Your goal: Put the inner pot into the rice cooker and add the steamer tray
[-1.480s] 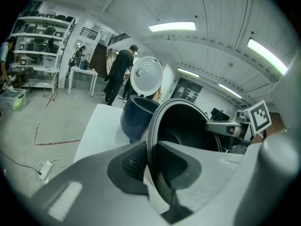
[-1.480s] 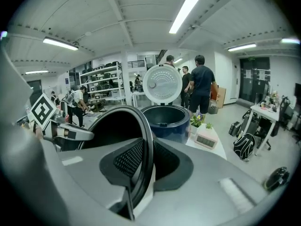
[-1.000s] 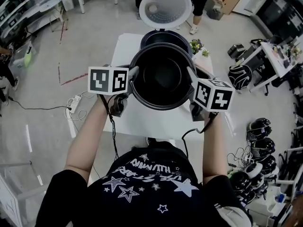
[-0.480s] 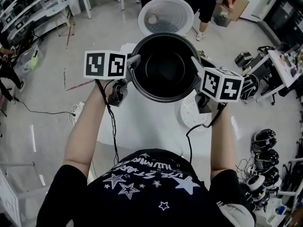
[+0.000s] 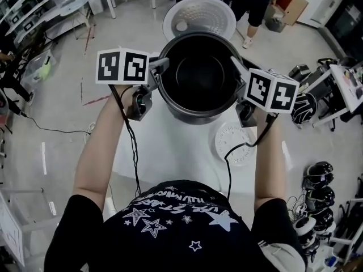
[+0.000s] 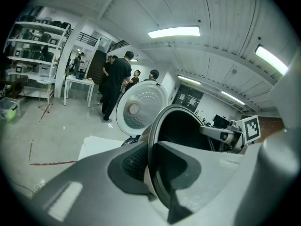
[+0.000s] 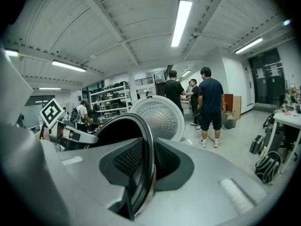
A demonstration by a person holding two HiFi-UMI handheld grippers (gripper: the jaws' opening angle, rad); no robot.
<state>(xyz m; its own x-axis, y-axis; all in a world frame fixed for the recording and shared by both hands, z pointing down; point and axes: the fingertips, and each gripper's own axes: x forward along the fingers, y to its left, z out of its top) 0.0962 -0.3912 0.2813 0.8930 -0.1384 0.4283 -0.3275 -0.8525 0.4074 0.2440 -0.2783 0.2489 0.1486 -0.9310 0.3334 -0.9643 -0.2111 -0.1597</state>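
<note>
The dark inner pot (image 5: pixel 198 75) hangs in the air between both grippers, its mouth up and empty. My left gripper (image 5: pixel 160 67) is shut on the pot's left rim, and the rim (image 6: pixel 151 173) runs between its jaws. My right gripper (image 5: pixel 235 66) is shut on the right rim (image 7: pixel 146 164). The rice cooker's open white lid (image 5: pixel 199 16) stands just beyond the pot; the cooker body is hidden under the pot. The round white steamer tray (image 5: pixel 237 143) lies flat on the white table (image 5: pixel 170 152), below the right gripper.
Black cables (image 5: pixel 133 152) hang from both grippers along my arms. Several dark helmets (image 5: pixel 319 174) lie on the floor at the right. People (image 7: pixel 209 102) stand beyond the cooker. Shelves (image 5: pixel 34 10) line the far left.
The pot, held by both grippers, has moved up and away from me toward the open lid. The steamer tray on the table has come into view below it.
</note>
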